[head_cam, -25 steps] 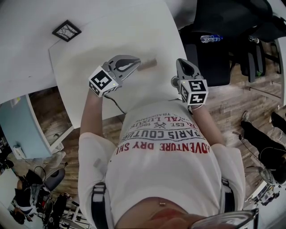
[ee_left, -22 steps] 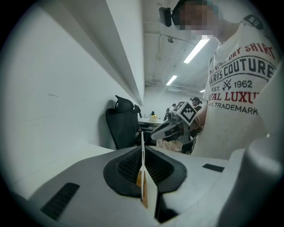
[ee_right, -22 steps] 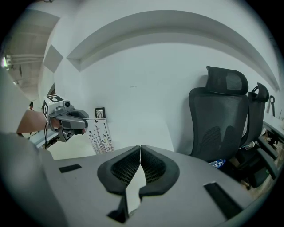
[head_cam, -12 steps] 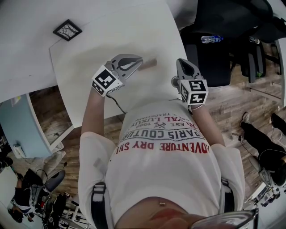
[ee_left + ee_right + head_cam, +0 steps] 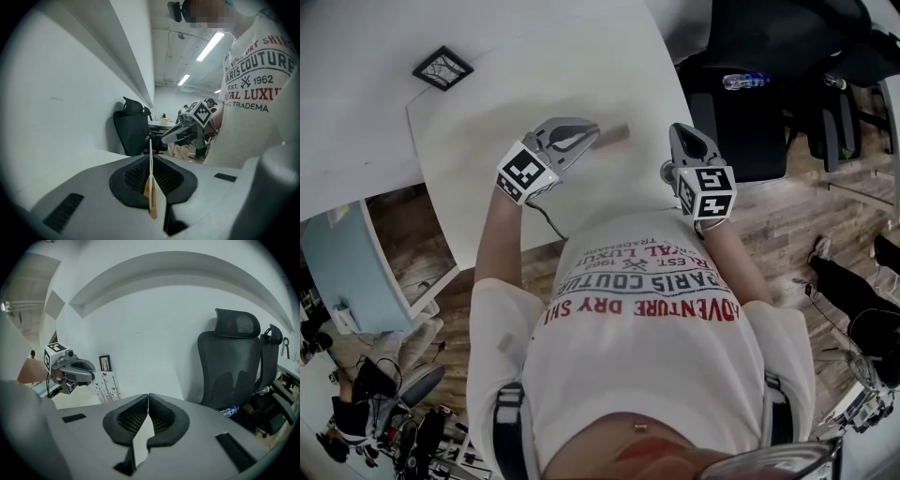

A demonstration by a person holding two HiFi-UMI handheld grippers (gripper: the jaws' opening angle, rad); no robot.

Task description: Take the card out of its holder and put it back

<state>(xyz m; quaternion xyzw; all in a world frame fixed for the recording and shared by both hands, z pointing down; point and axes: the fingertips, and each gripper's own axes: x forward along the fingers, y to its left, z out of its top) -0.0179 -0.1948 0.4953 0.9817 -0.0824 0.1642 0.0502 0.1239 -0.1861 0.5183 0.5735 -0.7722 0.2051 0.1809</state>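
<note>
My left gripper (image 5: 592, 132) is shut on a thin flat card holder (image 5: 610, 135), brownish from above, held over the white table (image 5: 534, 84). In the left gripper view the holder (image 5: 151, 187) stands edge-on between the pads, with a white layer against a brown one. I cannot tell whether the card is inside. In the right gripper view its white face (image 5: 107, 386), printed with small plants, sticks out past the left gripper (image 5: 91, 376). My right gripper (image 5: 681, 133) hangs to the right of the holder, apart from it. It (image 5: 148, 397) is shut with nothing between the pads.
A small black picture frame (image 5: 442, 67) lies at the table's far left. Black mesh office chairs (image 5: 229, 366) stand to the right beyond the table's edge, with a water bottle (image 5: 741, 82) by them. The person's torso is close behind both grippers.
</note>
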